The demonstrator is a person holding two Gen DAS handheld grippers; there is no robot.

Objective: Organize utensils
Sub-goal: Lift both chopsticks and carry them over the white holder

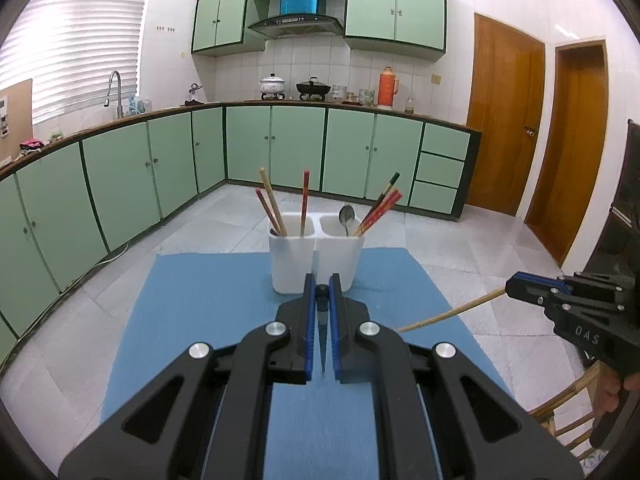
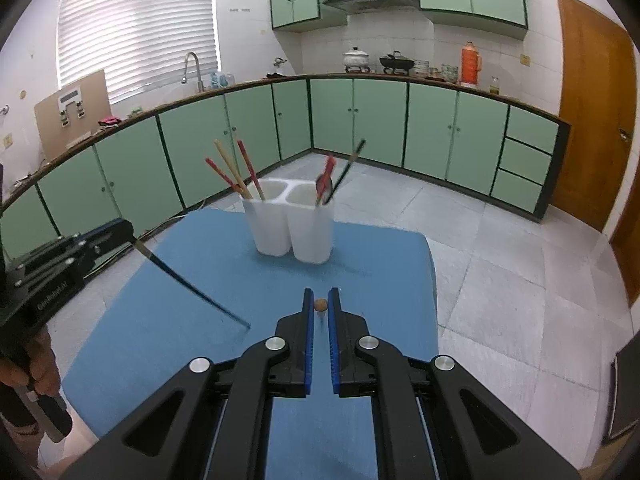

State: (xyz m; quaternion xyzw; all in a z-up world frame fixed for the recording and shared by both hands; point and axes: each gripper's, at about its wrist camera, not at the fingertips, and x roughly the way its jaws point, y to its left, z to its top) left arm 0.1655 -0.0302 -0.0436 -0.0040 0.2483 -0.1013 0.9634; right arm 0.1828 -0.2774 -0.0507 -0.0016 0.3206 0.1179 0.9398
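Chopsticks are clamped one in each claw: the left claw (image 1: 322, 286) pinches a dark chopstick (image 2: 192, 284) by its top end, and the right claw (image 2: 320, 300) pinches a pale wooden chopstick (image 1: 452, 314) likewise. Ahead of both claws, on the blue tabletop (image 1: 200, 300), stands a white two-compartment holder (image 1: 316, 256). More chopsticks (image 1: 272, 204) lean in its left compartment; red chopsticks (image 1: 380, 208) and a spoon (image 1: 346, 216) in its right.

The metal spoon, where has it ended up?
The spoon stands bowl-up in the right-hand compartment of the white holder on the blue mat, beside the red chopsticks; the right wrist view shows it there too.
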